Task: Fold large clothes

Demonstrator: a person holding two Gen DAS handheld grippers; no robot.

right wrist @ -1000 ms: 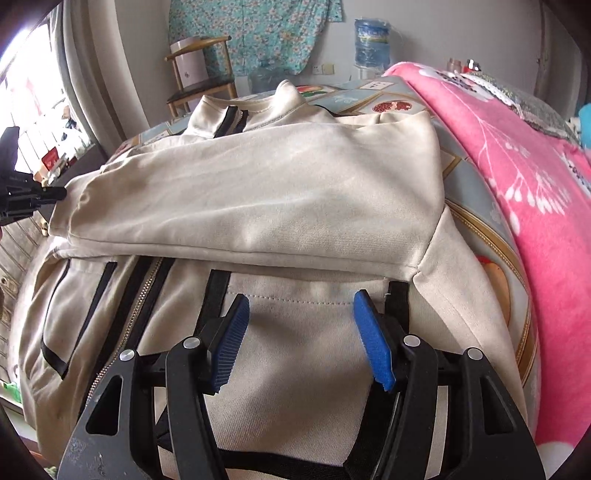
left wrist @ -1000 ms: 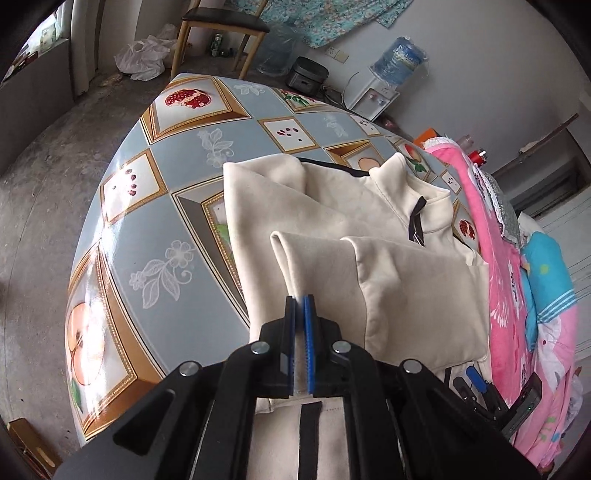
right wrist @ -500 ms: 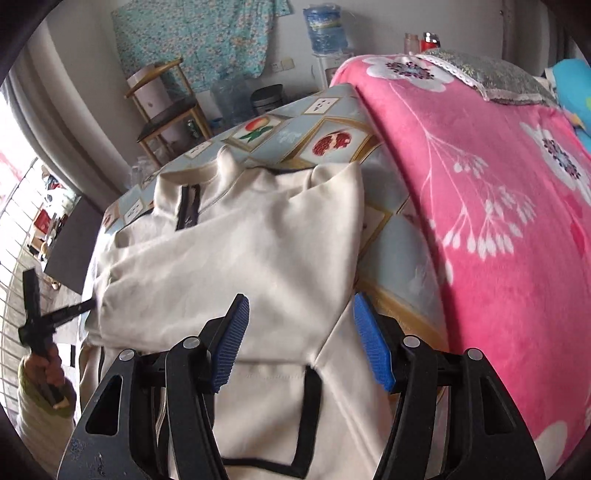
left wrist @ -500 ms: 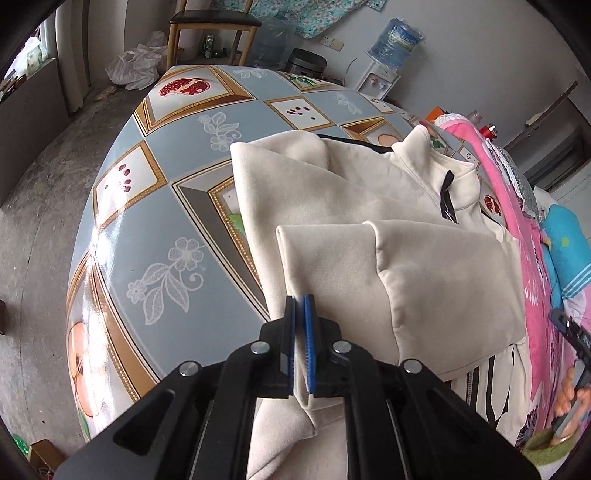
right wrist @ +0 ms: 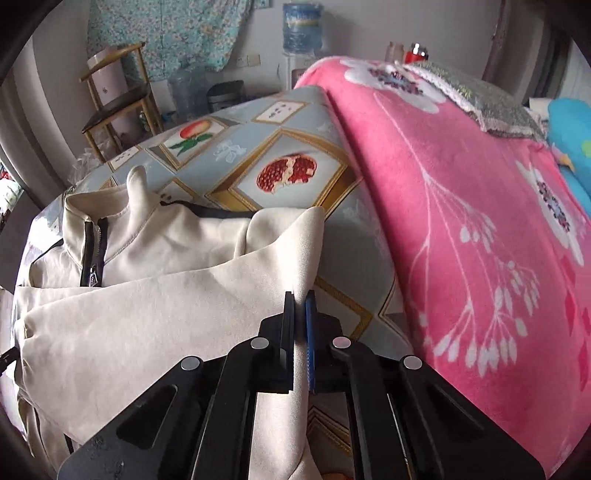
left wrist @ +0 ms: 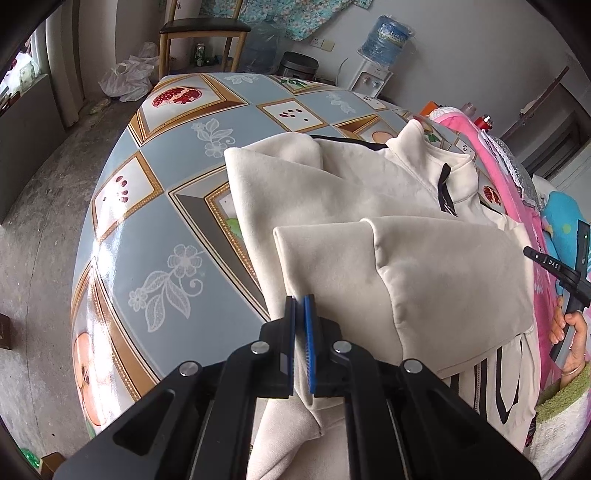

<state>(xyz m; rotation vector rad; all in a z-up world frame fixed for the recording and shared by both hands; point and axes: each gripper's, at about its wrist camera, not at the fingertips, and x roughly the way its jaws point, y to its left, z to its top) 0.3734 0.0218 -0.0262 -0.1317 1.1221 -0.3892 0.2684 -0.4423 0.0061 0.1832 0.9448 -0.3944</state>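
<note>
A cream zip-up jacket [left wrist: 369, 206] with black trim lies on the table, sleeves folded across its body. It also shows in the right wrist view [right wrist: 147, 295]. My left gripper [left wrist: 300, 325] is shut on the jacket's left side edge and holds it a little above the table. My right gripper [right wrist: 300, 325] is shut on the jacket's right side edge, and the cloth hangs down between its jaws. The right gripper and the hand holding it show at the right edge of the left wrist view [left wrist: 569, 280].
The table [left wrist: 177, 236] has a blue-grey cloth with fruit pictures. A pink flowered blanket [right wrist: 480, 221] covers the table's right side next to the jacket. A wooden chair [left wrist: 203, 33] and a water dispenser [left wrist: 380, 48] stand beyond the far edge.
My right gripper moved from the jacket's lower front to its right side edge and shut on it. My left gripper stayed shut on the jacket and rose slightly.
</note>
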